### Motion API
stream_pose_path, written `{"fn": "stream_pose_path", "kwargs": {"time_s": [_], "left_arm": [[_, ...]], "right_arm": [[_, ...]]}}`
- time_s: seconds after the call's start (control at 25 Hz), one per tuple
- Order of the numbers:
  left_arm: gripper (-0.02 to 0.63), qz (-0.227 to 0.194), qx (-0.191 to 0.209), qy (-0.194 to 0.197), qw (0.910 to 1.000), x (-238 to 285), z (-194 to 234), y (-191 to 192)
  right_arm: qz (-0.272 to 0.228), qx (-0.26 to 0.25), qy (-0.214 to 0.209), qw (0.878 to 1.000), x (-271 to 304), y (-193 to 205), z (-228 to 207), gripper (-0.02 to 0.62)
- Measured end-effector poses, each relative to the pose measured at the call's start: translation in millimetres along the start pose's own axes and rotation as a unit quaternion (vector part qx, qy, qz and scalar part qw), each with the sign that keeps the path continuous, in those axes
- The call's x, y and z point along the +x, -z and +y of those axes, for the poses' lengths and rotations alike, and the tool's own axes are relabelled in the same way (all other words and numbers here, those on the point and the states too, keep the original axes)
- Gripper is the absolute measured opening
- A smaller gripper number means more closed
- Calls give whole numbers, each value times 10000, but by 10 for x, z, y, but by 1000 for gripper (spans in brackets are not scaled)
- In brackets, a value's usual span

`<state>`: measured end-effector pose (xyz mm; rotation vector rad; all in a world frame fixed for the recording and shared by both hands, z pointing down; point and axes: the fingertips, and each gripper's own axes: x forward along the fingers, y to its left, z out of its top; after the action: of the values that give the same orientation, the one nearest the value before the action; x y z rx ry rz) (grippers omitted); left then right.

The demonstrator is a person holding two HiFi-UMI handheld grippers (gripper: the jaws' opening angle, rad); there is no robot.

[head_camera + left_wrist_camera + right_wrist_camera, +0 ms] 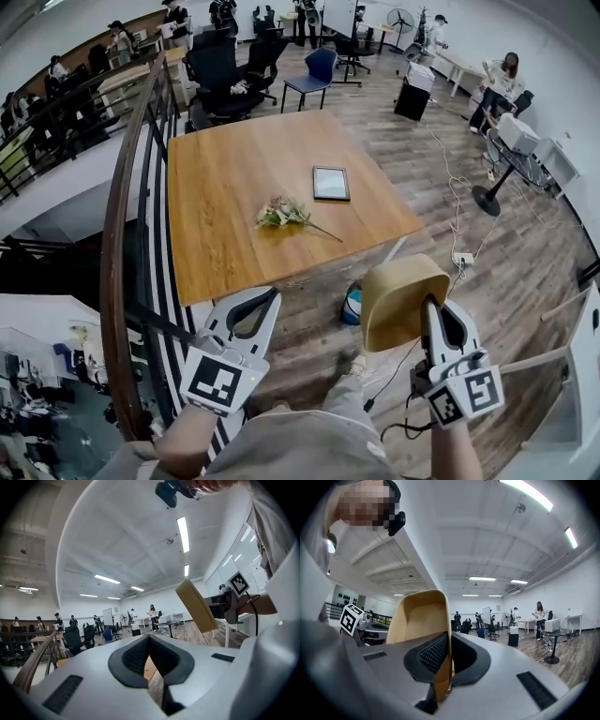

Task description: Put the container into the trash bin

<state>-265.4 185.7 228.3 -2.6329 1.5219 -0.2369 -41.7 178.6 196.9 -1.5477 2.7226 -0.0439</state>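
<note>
A tan, open-topped container (401, 302) hangs tilted above the wooden floor in front of the table, and my right gripper (427, 306) is shut on its rim. In the right gripper view the container's wall (419, 616) stands pinched between the black pads (433, 656). The left gripper view shows the container (196, 604) edge-on at the upper right. My left gripper (270, 298) hovers low left of the container, shut, with nothing in it. A small blue-and-white bin (352, 306) stands on the floor at the table's front edge, just left of the container.
The wooden table (216, 216) carries a bunch of dried flowers (284, 215) and a dark flat tablet (331, 183). A curved railing (122, 234) runs along the left. A floor fan (487, 197), a power strip (461, 258) and cables lie to the right.
</note>
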Motion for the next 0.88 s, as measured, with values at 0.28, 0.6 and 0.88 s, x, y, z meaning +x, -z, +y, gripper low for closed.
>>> {"fn": "stream_pose_path", "kwargs": {"time_s": [0.28, 0.6, 0.88], "left_arm": [[15, 196, 42, -7, 9998, 871, -235, 26], [15, 505, 49, 119, 9986, 2145, -568, 48], [15, 1108, 44, 286, 9934, 3105, -933, 265]], "right_arm": [[68, 75, 52, 9999, 216, 180, -875, 35], [441, 327, 65, 9985, 616, 482, -2123, 35], [1021, 655, -131, 9925, 976, 957, -3051, 35]]}}
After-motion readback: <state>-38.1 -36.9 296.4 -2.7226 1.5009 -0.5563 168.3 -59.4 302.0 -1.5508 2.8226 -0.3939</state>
